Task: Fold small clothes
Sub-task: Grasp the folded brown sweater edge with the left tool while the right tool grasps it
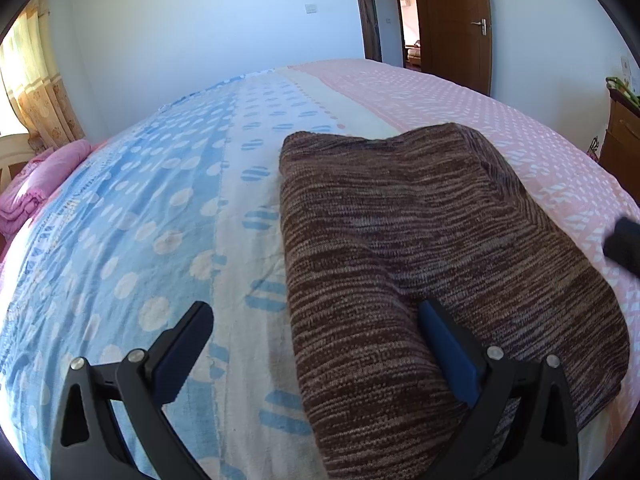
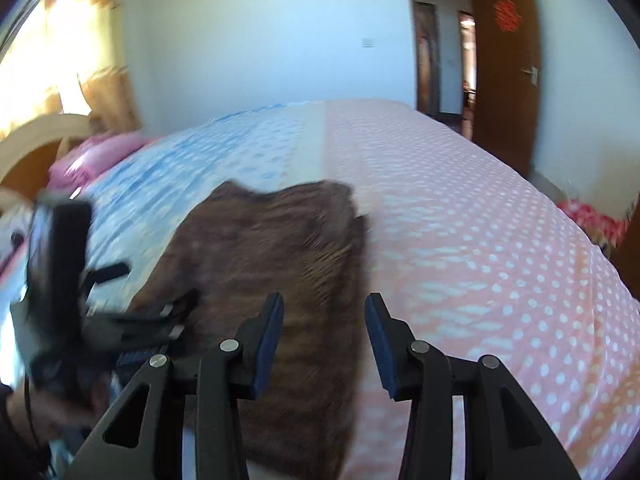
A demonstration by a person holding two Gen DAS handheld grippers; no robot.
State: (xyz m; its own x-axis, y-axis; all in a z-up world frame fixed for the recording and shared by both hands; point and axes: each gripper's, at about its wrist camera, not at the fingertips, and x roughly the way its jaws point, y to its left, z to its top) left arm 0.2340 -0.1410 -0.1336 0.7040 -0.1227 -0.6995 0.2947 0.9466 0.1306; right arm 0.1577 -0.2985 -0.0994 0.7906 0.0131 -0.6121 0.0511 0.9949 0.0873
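A brown knitted garment (image 1: pixel 432 264) lies folded into a rough rectangle on the bed. My left gripper (image 1: pixel 316 316) is open and empty, low over the garment's near left edge, one finger over the sheet and one over the knit. In the blurred right wrist view the garment (image 2: pixel 280 272) lies ahead and to the left. My right gripper (image 2: pixel 324 312) is open and empty above the garment's right edge. The left gripper (image 2: pixel 120 316) shows at that view's left, and the right gripper's dark tip (image 1: pixel 624 244) shows at the left wrist view's right edge.
The bed sheet is blue with dots on the left (image 1: pixel 132 216) and pink on the right (image 1: pixel 460 96). A folded pink quilt (image 1: pixel 36 188) lies at the far left. A brown door (image 1: pixel 452 20) stands open beyond the bed. A wooden cabinet (image 1: pixel 622 140) stands at the right.
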